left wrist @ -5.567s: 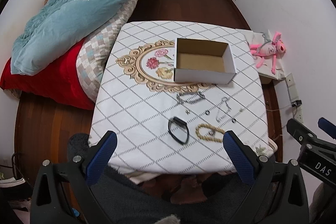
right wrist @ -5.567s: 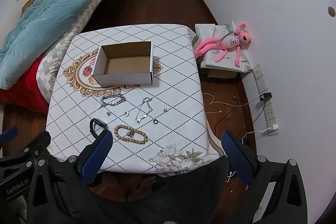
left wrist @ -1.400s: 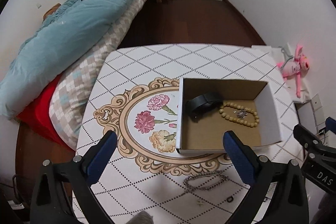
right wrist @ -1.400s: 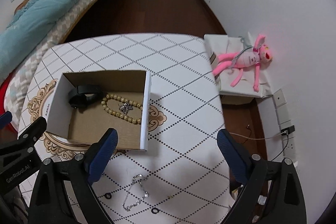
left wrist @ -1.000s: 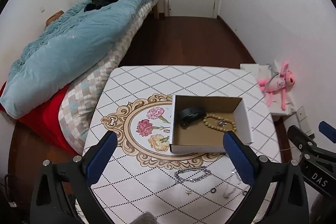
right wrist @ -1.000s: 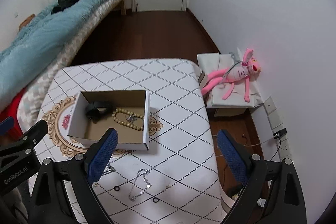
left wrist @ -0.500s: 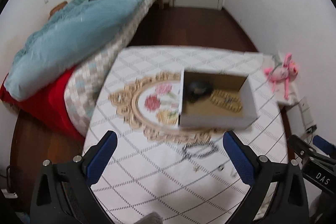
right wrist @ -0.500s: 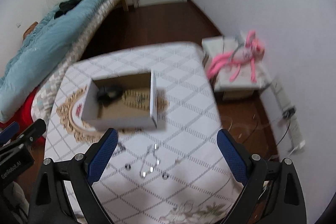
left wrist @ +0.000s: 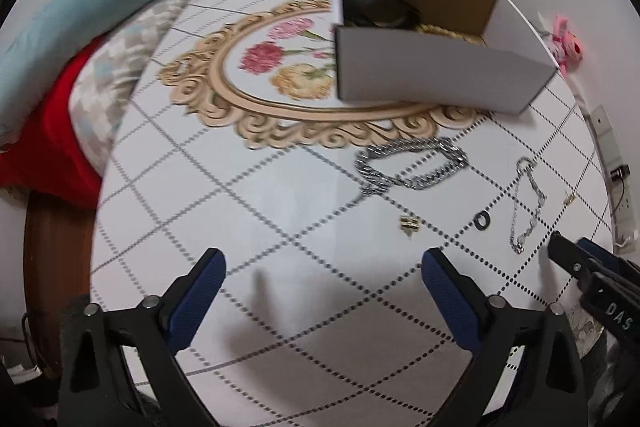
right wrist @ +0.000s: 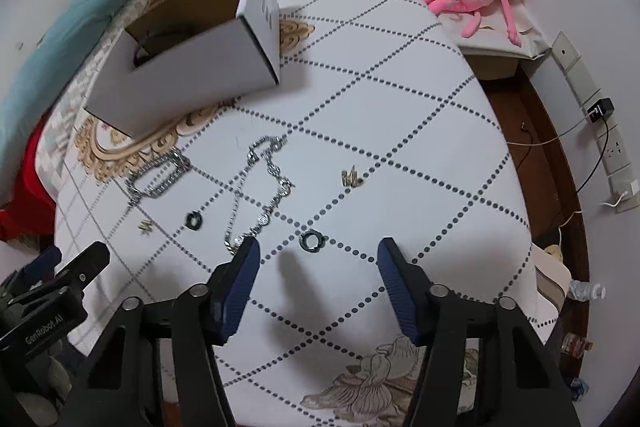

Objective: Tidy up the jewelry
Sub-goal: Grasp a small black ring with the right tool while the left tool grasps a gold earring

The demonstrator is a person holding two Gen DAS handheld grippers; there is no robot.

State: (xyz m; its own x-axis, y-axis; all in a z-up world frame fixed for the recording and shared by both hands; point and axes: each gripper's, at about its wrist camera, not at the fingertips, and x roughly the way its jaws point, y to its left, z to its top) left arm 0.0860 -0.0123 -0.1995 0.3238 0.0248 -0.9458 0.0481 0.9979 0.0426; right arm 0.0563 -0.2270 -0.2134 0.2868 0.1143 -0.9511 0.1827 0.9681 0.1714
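Right wrist view: right gripper (right wrist: pixel 314 259) spread wide, empty, near the dark ring (right wrist: pixel 309 240), which lies well apart from the box (right wrist: pixel 188 67). Risk: flat ring may slip the pads.

"GenRobot.AI" is showing on the left gripper (right wrist: pixel 44 323) at lower left of the right view. "DAS" is showing on the right gripper (left wrist: pixel 616 313) at lower right of the left view.

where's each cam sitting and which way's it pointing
Left wrist: on the open left gripper, low over the table's near edge, facing the box and thick chain bracelet; right gripper's tip shows at right.
Right wrist: on the open right gripper, facing the black ring.
Shared: box, bracelet, thin chain.
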